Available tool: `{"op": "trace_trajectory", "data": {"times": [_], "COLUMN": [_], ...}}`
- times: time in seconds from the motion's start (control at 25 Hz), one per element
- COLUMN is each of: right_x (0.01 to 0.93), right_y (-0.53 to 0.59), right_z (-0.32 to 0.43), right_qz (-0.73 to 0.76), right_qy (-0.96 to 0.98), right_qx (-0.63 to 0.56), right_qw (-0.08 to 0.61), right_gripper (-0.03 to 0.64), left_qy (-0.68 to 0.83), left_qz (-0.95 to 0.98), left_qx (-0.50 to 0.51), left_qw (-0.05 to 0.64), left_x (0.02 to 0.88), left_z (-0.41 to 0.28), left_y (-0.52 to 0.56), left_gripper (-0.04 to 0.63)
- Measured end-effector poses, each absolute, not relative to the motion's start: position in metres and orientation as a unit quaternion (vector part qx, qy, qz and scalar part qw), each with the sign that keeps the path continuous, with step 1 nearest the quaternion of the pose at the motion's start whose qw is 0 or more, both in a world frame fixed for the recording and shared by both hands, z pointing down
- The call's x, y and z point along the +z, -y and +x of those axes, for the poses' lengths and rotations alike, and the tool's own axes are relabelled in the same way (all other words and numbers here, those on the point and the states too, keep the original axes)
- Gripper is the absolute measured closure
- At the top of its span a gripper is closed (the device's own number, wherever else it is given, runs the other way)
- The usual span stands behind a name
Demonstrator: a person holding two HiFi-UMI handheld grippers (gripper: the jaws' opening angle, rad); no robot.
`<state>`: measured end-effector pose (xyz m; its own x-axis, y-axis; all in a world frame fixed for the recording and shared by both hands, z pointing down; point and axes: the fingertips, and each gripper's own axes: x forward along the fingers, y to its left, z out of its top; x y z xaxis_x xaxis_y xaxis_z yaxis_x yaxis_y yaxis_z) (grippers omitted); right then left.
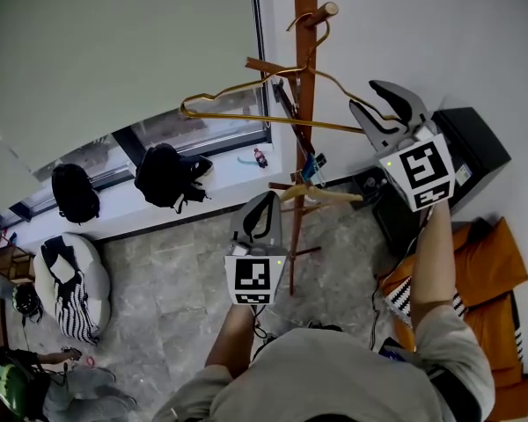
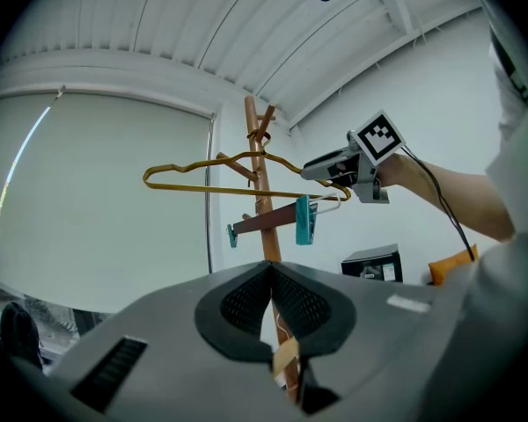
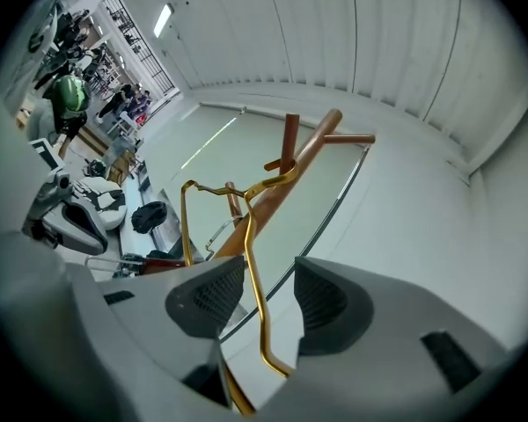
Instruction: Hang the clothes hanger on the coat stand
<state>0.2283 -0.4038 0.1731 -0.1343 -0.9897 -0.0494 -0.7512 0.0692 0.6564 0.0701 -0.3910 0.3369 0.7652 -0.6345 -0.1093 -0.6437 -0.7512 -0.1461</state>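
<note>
In the head view the stand rises at 12 o'clock, close to the white wall. The gold wire hanger hangs from it: its hook curls over the peg at the top, and its long bar runs across the pole from 10 o'clock toward 2 o'clock, tilted a little down to the right.

The right tongs are at 2 o'clock, at the hanger's right shoulder. In the right gripper view they stand apart, with the wire running up between the pads and a gap showing on both sides, so nothing is clamped.

The left tongs sit lower, near the centre, just at 9 o'clock of the pole. Their own view shows them closed together, with nothing caught in them.

A clip hanger hangs lower on the stand, below the gold one. A black box stands at 3 o'clock by the wall. A backpack rests on the sill at 9 o'clock.
</note>
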Motion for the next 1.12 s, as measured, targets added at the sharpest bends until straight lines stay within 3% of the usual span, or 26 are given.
{"op": "trace_trajectory", "data": {"times": [0.2, 1.12], "right_x": [0.178, 0.163], "right_y": [0.4, 0.35], "right_z": [0.222, 0.187], "right_qz": [0.614, 0.584], "right_qy": [0.704, 0.728], "right_qx": [-0.279, -0.331], "right_qw": [0.222, 0.139], "right_gripper": [0.429, 0.387], "left_qy": [-0.335, -0.327], "left_qz": [-0.938, -0.941], "left_qx": [0.03, 0.045], "left_qw": [0.086, 0.077], "left_x": [0.336, 0.336], "left_z": [0.066, 0.059], "left_y": [0.384, 0.359], "left_gripper": [0.586, 0.586]}}
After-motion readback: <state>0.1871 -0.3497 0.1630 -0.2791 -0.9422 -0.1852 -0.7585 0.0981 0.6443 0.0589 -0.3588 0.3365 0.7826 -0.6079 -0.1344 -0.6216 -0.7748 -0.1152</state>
